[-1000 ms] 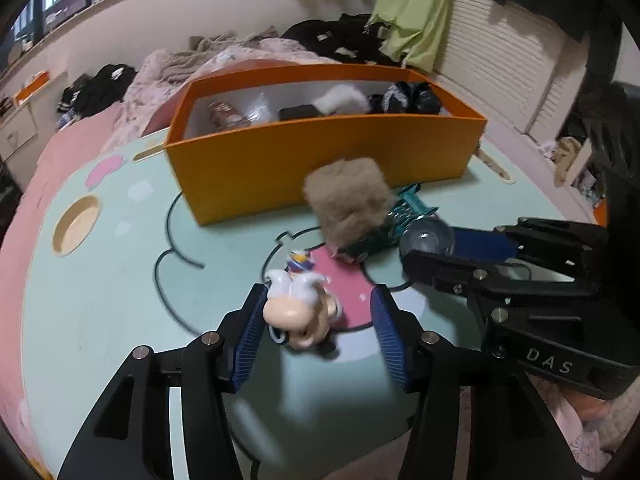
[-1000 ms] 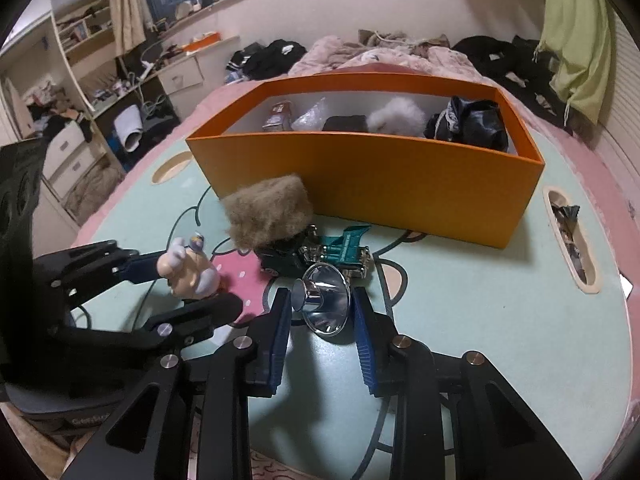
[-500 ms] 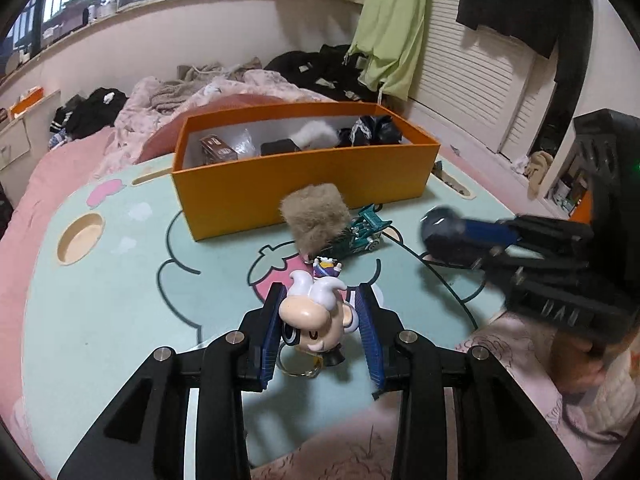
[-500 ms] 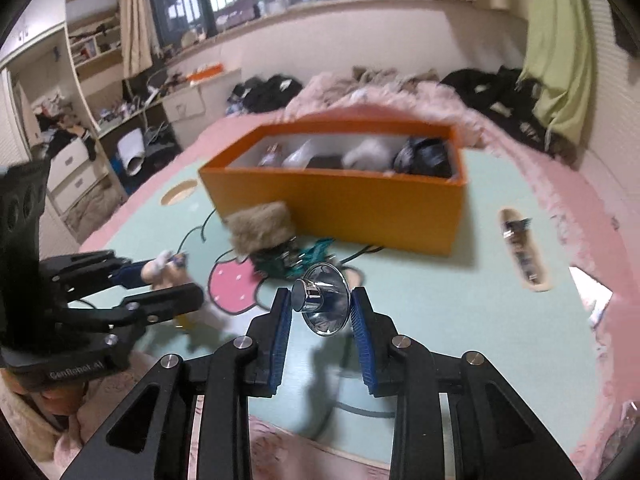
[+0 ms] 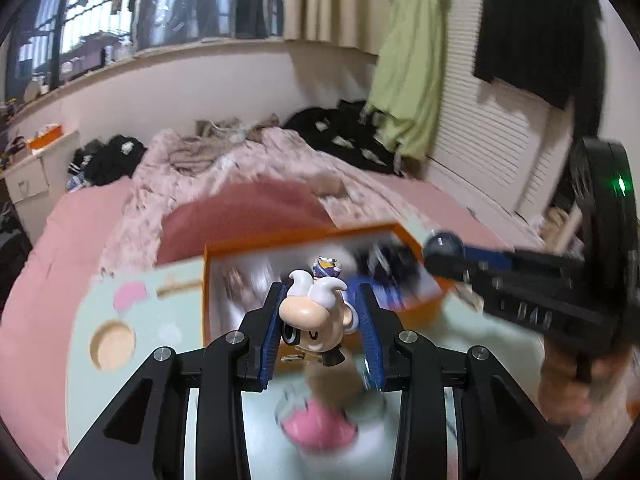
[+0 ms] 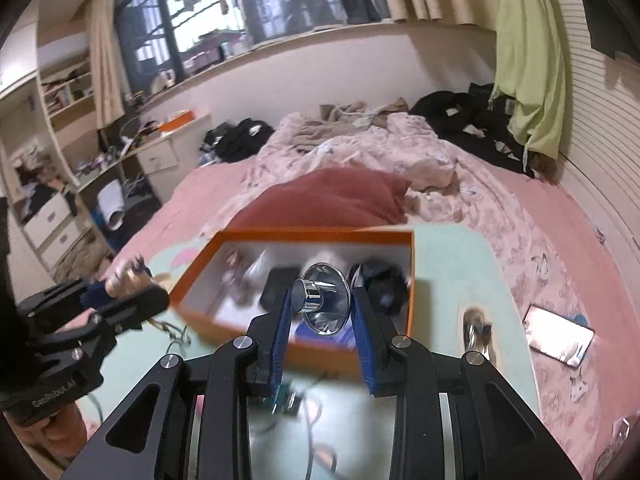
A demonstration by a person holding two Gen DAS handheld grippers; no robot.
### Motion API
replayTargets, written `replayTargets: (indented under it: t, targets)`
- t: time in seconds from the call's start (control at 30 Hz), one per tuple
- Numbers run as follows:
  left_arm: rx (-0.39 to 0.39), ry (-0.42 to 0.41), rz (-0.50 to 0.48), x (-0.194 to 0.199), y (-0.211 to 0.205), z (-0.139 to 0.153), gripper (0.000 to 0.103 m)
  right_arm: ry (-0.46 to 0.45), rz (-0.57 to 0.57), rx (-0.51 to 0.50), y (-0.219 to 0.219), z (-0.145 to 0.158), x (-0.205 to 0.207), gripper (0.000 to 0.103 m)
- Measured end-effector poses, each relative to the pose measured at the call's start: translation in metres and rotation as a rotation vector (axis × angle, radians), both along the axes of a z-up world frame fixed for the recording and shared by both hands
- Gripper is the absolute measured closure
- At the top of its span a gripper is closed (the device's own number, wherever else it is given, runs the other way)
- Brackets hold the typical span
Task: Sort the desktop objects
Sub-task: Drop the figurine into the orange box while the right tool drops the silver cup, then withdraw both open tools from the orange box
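Note:
My left gripper [image 5: 320,332] is shut on a small cartoon figurine [image 5: 316,320] with a white head and a big nose, held up in the air in front of the orange box [image 5: 240,248]. My right gripper [image 6: 320,320] is shut on a shiny silver funnel-shaped cup [image 6: 322,300], raised over the near wall of the same orange box [image 6: 192,268]. In the right wrist view the left gripper [image 6: 120,296] shows at the left with the figurine [image 6: 128,276]. The right gripper [image 5: 444,252] crosses the right side of the left wrist view.
The box holds dark and white items, blurred. It stands on a mint-green table [image 6: 452,264] with a round cup hollow [image 5: 112,344]. A teal toy car [image 6: 286,400] lies below my right gripper. A phone [image 6: 558,336] lies on the pink bedding at the right.
Both grippers rose from the table and tilted up, carrying the figurine and the silver cup toward the orange box. The brown fuzzy block and toy car stayed on the table below.

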State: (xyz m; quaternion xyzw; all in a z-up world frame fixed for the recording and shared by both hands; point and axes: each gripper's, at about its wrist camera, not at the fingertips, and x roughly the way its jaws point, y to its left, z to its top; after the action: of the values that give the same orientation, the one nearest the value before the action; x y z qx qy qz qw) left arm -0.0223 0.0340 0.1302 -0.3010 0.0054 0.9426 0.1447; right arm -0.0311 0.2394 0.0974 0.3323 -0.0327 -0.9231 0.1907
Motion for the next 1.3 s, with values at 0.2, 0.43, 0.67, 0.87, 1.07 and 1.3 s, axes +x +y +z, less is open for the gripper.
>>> replayTargets:
  t: [0.2,0.43,0.67,0.87,1.07,1.3]
  targets:
    - [-0.017,-0.138,0.104,-0.052,0.003,-0.044,0.041,-0.113,-0.051,0.053,-0.004,-0.032,-0.037,0.047]
    - [-0.014,-0.189,0.113,-0.052,-0.003,-0.073,0.027,-0.04,-0.022,0.156,-0.017,-0.043,-0.021,0.036]
    - [0.024,-0.104,0.092,-0.021,-0.014,-0.047,0.027,-0.011,-0.03,0.095,-0.004,-0.035,0.001,0.031]
    - [-0.027,-0.193,0.051,0.023,-0.009,-0.058,0.027,-0.05,-0.018,0.099,0.007,-0.041,0.038,0.017]
    - [-0.079,-0.301,0.044,0.052,-0.004,-0.098,0.027,-0.146,0.052,0.135,0.001,-0.075,0.072,0.017]
    - [-0.114,-0.358,0.096,0.052,-0.006,-0.117,0.022,-0.129,0.027,0.267,-0.015,-0.101,0.083,0.005]
